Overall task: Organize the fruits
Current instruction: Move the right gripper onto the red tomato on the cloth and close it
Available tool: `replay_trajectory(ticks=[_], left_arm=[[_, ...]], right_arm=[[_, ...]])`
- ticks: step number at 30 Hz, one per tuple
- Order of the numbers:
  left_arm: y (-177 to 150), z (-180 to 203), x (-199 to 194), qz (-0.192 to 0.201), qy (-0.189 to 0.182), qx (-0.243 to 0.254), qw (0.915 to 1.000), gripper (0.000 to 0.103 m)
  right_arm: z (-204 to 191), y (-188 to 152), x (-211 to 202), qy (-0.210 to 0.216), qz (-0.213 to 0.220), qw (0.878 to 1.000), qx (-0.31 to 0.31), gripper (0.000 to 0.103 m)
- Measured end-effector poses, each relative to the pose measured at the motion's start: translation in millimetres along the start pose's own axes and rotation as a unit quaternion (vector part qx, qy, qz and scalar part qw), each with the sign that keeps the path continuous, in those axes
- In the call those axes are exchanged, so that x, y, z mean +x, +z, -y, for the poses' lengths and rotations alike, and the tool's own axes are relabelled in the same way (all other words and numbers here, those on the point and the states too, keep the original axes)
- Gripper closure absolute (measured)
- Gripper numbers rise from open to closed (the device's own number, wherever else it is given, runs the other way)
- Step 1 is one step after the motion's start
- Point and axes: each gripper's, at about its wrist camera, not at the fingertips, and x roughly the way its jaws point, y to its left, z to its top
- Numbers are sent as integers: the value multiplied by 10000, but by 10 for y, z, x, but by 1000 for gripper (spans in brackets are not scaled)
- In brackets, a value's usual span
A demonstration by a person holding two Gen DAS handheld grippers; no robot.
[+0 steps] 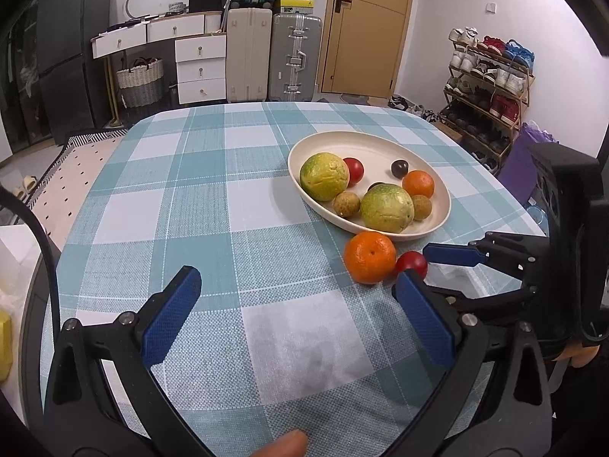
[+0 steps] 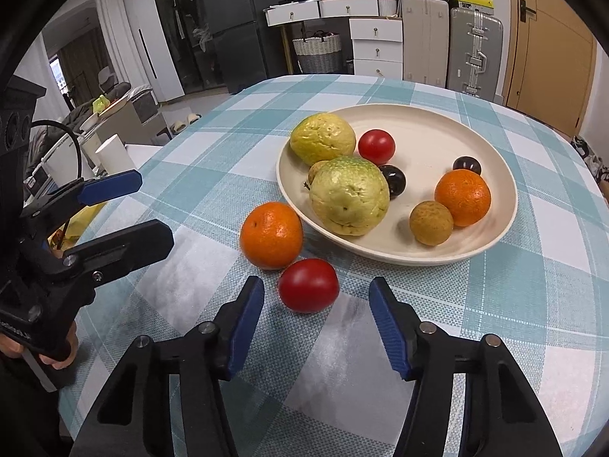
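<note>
A cream oval plate (image 2: 437, 137) (image 1: 380, 138) on the checked cloth holds two yellow-green guavas, a tomato, an orange, two dark plums and small brown fruits. On the cloth just before its near rim lie a loose orange (image 2: 271, 235) (image 1: 370, 257) and a red tomato (image 2: 308, 285) (image 1: 411, 262), touching each other. My right gripper (image 2: 316, 291) is open, its blue pads standing either side of the tomato without pressing on it. My left gripper (image 1: 298, 276) is open over bare cloth, left of the loose orange, with nothing between its fingers.
The table (image 1: 228, 209) carries a teal-and-white checked cloth with free room on its left half. Beyond its far edge stand suitcases (image 1: 293, 57), white drawers (image 1: 200, 68) and a shoe rack (image 1: 487, 87). A white cup (image 2: 114, 152) sits off the table's left side.
</note>
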Motion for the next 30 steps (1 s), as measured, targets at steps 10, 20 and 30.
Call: replay_trajectory(ticks=[10,20,30], left_arm=[[-26,-2,45,-12,57,11,10000,1],[-34,41,90,-54,39,52,10000,1],[-41,72,157,-120,65,-32,9999,1]], right_arm=[[0,7,12,49,-1,10000,-4,57],[-41,-13,-4,79,27,9999,-118,70],[49,-79,-154,157,265,9995,21,71]])
